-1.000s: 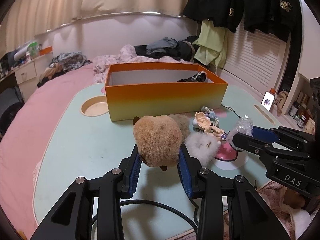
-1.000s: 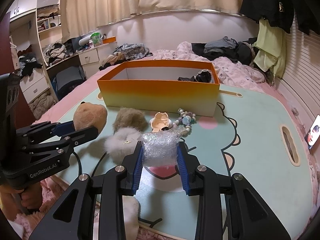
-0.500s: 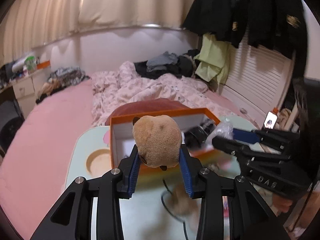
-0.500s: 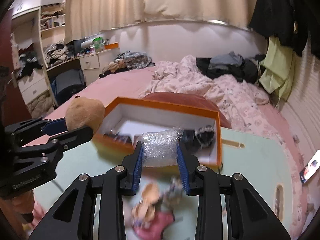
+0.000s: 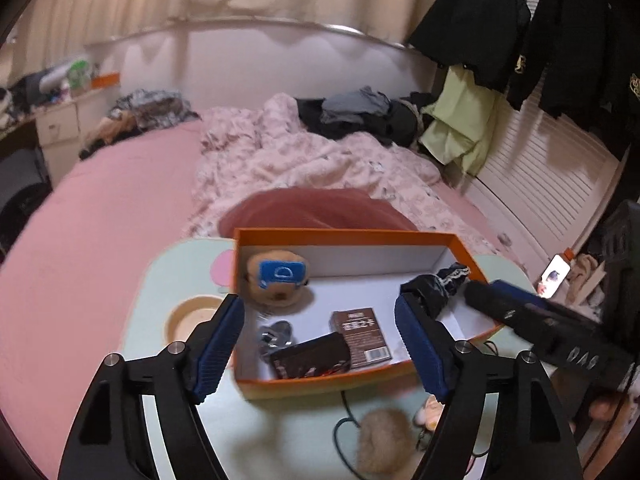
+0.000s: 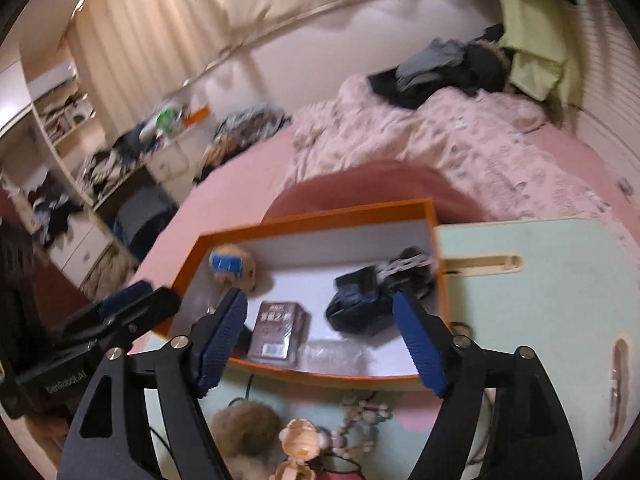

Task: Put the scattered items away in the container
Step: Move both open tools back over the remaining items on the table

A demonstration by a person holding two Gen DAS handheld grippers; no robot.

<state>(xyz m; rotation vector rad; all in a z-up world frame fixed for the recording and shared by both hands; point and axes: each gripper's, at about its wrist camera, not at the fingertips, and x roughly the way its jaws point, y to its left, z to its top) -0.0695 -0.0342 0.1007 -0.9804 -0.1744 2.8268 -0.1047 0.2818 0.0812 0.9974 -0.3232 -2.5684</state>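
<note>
Grippers above the orange box (image 5: 348,236), both with jaws spread wide and nothing between them. The left gripper (image 5: 320,344) hangs over the box's near-left corner; the right gripper (image 6: 320,340) hangs over the middle of its near wall. Inside lie the brown plush toy (image 5: 276,284) at the far-left corner, a dark fabric bundle (image 6: 372,296) toward the right end, a brown carton (image 5: 360,332), a dark flat packet (image 5: 312,356) and a clear plastic wrap (image 6: 332,354) just inside the near wall.

Items not yet tidied lie on the pale green table (image 6: 540,280), on the near side of the box, hence below and behind both sets of fingertips: a tan pompom (image 6: 244,424), a small figurine (image 6: 300,444) and a bead string (image 6: 360,420), with a whitish fluffy ball partly visible at the table's near edge. The pompom (image 5: 384,440) sits toward the left-hand side of this cluster and appears nearer the left gripper; the figurine and beads lie close under the right gripper. The bead string's axis cannot be told through the blur. The coming move probably calls for each gripper to draw back from the box and descend toward the near edge.
</note>
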